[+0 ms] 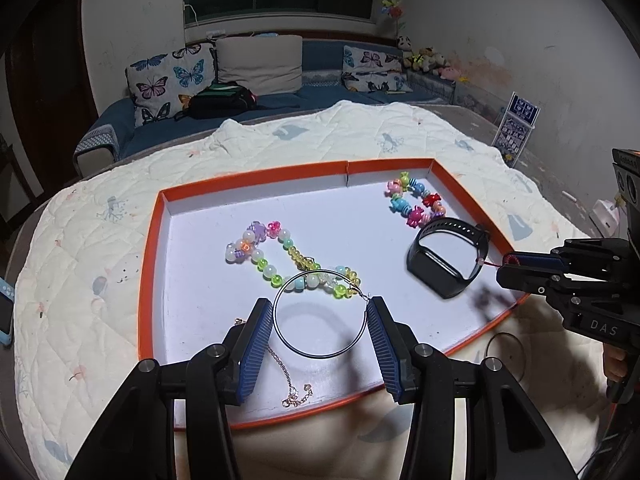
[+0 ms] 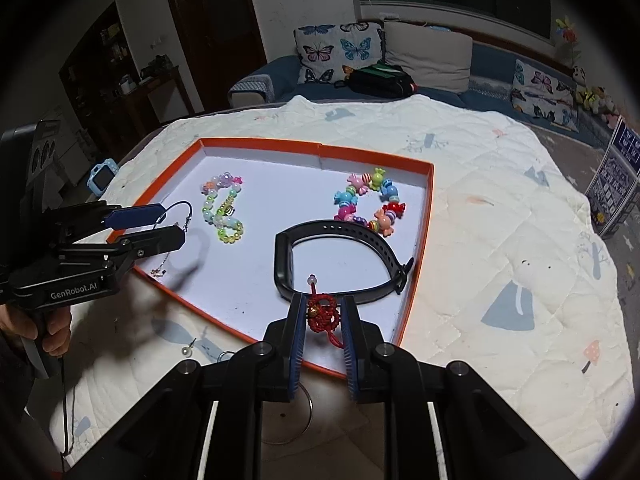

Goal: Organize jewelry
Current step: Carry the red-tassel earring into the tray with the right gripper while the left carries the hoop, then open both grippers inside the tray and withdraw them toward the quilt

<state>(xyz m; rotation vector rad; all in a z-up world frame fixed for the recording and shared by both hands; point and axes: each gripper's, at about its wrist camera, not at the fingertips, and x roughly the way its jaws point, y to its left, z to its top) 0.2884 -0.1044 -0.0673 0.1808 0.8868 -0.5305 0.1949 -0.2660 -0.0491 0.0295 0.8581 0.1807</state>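
An orange-rimmed white tray (image 1: 256,176) (image 2: 424,236) lies on a quilted cloth. My left gripper (image 1: 320,312) (image 2: 168,220) is shut on a thin hoop earring (image 1: 282,336) (image 2: 182,205), held between its blue pads above the tray's near part. My right gripper (image 2: 322,312) (image 1: 505,267) is shut on a red knotted cord charm (image 2: 324,312) (image 1: 513,259) over the tray's near right edge. In the tray lie a pastel bead bracelet (image 1: 280,260) (image 2: 222,216), a candy-bead bracelet (image 1: 416,200) (image 2: 368,200), a black watch band (image 1: 448,256) (image 2: 340,256) and a thin gold chain (image 1: 288,376) (image 2: 162,266).
On the cloth in front of the tray lie a second hoop (image 1: 506,354) (image 2: 309,412), a small stud earring (image 2: 187,350) and a ring (image 2: 226,356). A blue kids' watch (image 2: 103,176) (image 1: 6,308) lies left of the tray. A sofa with butterfly cushions (image 1: 168,80) stands behind.
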